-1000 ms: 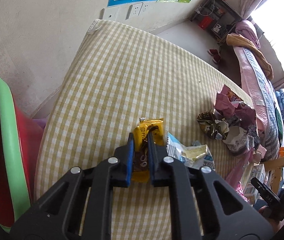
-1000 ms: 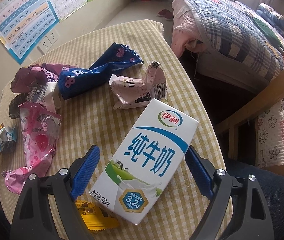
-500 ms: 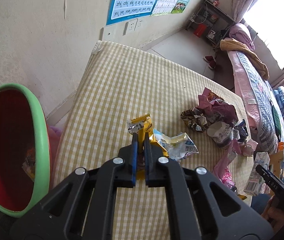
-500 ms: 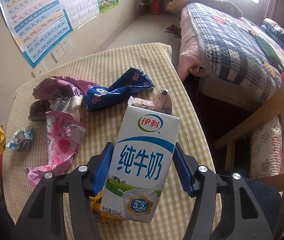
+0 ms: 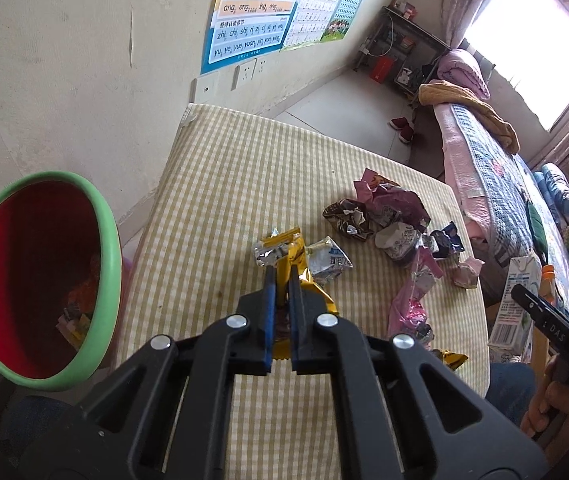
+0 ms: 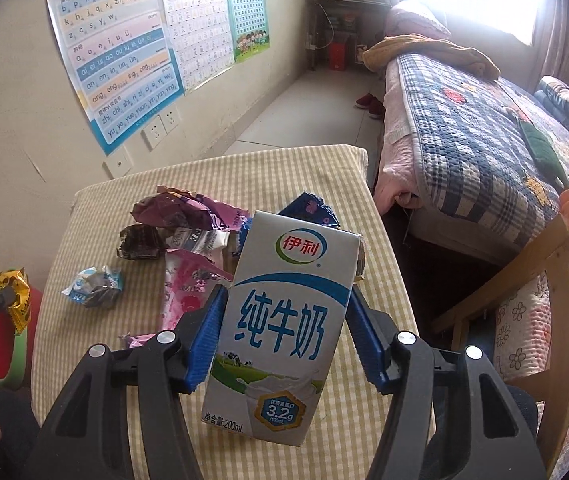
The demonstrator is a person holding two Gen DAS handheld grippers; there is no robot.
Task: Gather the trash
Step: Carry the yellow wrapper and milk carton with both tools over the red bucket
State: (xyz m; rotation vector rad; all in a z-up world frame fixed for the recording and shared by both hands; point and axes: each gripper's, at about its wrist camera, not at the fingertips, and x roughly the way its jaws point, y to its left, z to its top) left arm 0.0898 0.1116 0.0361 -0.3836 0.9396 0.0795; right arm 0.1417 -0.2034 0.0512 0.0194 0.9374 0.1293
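- Where the room runs back toward a bright window, a bed [image 6: 480, 120] with a blue patchwork quilt fills the right side, and alphabet posters [image 6: 120, 76] hang on the plastered wall above the sockets.
- A table [image 5: 244, 184] under a yellow checked cloth stands with its far edge against that wall.
- A red bin with a green rim [image 5: 40, 276] sits off the table's left edge, some litter at its bottom.
- Crumpled wrappers [image 5: 380, 216] lie heaped toward the table's right edge; a blue-white one [image 5: 330, 258] lies nearer the middle.
- The right gripper [image 6: 284, 316] clamps a milk carton [image 6: 284, 312] by its sides, lifted over the near right corner.
- The left gripper [image 5: 280, 284], nearly closed, pinches a yellow wrapper [image 5: 288, 252] above the table's near left part.
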